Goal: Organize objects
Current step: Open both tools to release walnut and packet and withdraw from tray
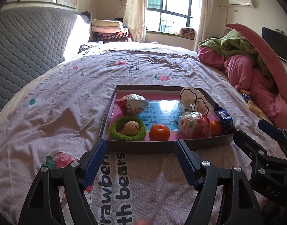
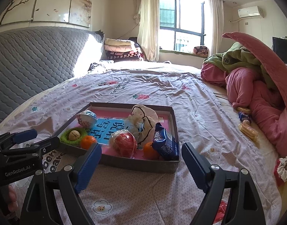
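A shallow grey box with a pink floor sits on the bed. It holds a green ring around a walnut, two oranges, two wrapped egg toys, a white cloth item and a blue snack pack leaning on the right wall. My left gripper is open and empty, just short of the box's near wall. My right gripper is open and empty at the near right corner.
Biscuits and a blue wrapped sweet lie on the bed to the right, beside a pile of pink and green bedding. A floral scrunchie lies at the right edge. A grey padded headboard runs along the left.
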{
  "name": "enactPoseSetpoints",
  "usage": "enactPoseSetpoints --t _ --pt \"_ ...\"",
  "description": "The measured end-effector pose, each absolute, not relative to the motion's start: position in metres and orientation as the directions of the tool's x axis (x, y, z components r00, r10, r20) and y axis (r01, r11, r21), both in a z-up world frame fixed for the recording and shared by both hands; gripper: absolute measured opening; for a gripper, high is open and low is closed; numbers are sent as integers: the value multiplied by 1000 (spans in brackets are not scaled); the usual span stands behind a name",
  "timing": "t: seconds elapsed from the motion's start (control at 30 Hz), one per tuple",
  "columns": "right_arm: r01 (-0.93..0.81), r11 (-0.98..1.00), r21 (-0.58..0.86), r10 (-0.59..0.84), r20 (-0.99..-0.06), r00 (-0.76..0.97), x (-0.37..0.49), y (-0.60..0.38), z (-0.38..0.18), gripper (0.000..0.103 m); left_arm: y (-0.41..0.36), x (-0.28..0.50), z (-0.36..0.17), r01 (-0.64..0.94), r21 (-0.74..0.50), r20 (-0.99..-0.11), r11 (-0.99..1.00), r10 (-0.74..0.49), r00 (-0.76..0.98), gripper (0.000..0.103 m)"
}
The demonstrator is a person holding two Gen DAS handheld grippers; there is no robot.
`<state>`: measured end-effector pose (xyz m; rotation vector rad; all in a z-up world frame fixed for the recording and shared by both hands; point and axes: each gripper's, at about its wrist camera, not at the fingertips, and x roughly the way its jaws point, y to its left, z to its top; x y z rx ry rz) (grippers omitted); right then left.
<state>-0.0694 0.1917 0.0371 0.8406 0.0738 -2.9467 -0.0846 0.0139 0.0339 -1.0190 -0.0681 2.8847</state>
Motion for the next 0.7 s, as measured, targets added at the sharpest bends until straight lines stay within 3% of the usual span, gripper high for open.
enactPoseSetpoints --t 0.7 --pt "65 -997 -37 -32 -577 -816 -48 177 3 87 2 -65 11 -26 -64 -645 -998 61 -761 76"
